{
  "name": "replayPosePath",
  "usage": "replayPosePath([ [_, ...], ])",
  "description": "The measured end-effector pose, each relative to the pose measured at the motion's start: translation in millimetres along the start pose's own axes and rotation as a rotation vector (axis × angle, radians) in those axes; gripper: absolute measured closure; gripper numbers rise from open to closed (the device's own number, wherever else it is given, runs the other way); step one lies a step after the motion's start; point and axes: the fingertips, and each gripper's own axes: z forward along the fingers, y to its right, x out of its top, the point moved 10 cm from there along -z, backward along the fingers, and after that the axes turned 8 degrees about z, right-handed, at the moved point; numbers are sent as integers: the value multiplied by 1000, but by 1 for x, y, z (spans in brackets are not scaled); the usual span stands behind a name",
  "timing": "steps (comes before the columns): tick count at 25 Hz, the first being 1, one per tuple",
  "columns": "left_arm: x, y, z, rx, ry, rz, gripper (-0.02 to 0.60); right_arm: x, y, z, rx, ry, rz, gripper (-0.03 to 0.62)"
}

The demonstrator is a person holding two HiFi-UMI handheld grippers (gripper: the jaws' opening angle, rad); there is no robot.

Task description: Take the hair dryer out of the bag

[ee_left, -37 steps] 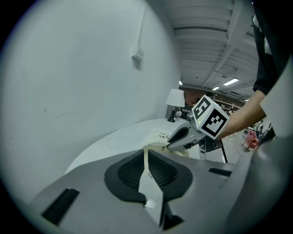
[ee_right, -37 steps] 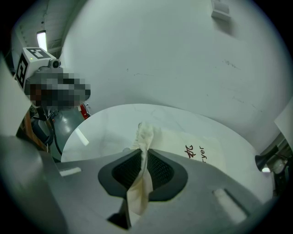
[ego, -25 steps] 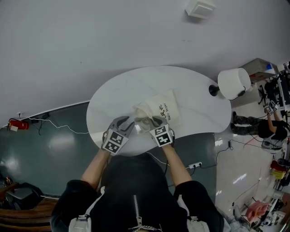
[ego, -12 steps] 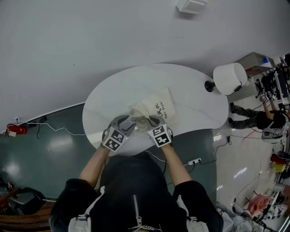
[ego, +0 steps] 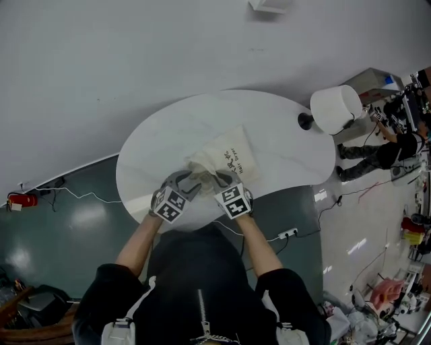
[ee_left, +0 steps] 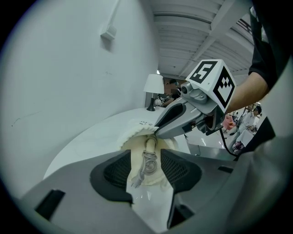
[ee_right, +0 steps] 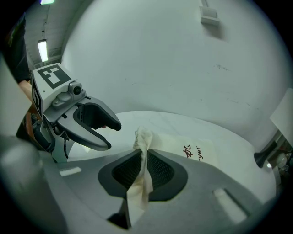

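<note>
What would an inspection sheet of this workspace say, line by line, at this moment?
Surface: glossy white oval table.
Job's things: cloth bag lies on it; the hair dryer's coiled cord shows inside the bag's mouth.
Clutter: white-shaded lamp at the table's far right rim.
Grippers: right claw shut on the bag's rim; left claw open, its jaws have just been opening, the bag's mouth between them, not pressed.
Cables: white cable on the floor at left; power strip near the table.
Surroundings: pale wall with a white box; red object on the floor; another person at right.

White oval table, white-shaded lamp at its edge, perhaps a red extinguisher
</note>
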Motion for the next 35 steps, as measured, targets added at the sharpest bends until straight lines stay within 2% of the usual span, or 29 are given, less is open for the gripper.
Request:
replayPosePath([
  [16, 4, 2, 45, -86, -67, 56, 390, 1, 2, -6, -3, 7, 25, 556],
  [35, -5, 4, 96, -171, -136, 81, 391, -2, 3, -7, -7, 10, 87, 555],
])
